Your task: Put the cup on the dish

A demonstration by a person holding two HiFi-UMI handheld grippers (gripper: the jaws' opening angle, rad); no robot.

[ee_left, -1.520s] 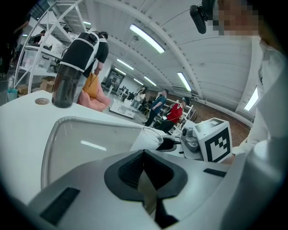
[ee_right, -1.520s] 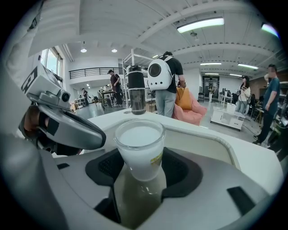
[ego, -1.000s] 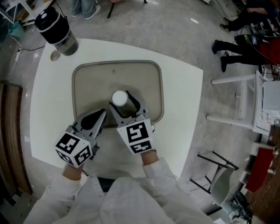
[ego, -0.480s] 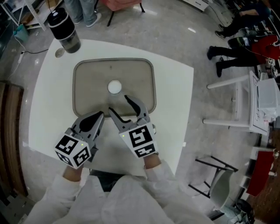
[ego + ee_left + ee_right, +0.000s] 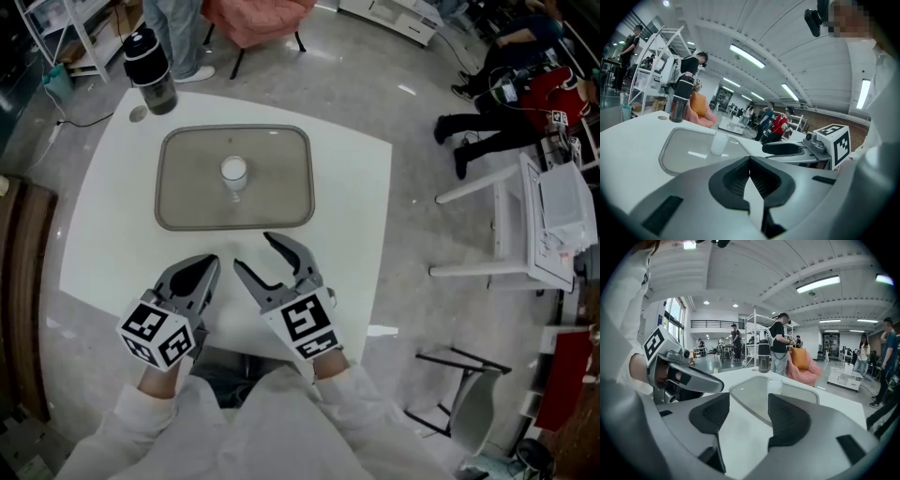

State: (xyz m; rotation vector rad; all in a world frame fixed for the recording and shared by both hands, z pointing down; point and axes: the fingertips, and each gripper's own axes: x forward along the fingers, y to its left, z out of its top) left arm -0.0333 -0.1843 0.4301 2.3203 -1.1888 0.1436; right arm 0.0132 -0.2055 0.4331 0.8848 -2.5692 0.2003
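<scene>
A small translucent white cup (image 5: 233,172) stands upright in the middle of the grey rectangular dish (image 5: 187,211) on the white table; it also shows as the cup (image 5: 719,143) and the cup (image 5: 774,385). My right gripper (image 5: 265,255) hovers near the table's front edge, well short of the dish, open with nothing between its fingers. My left gripper (image 5: 206,265) sits beside it on the left, shut and empty, its jaws touching at the tips.
A dark lidded tumbler (image 5: 150,69) stands at the table's far left corner beside a small round hole (image 5: 138,113). White chairs (image 5: 525,225) stand to the right of the table. People are standing or seated beyond the far edge.
My right gripper let go of the cup on the dish and drew back toward me, open. The left gripper also pulled back a little. The cup stays standing on the dish.
</scene>
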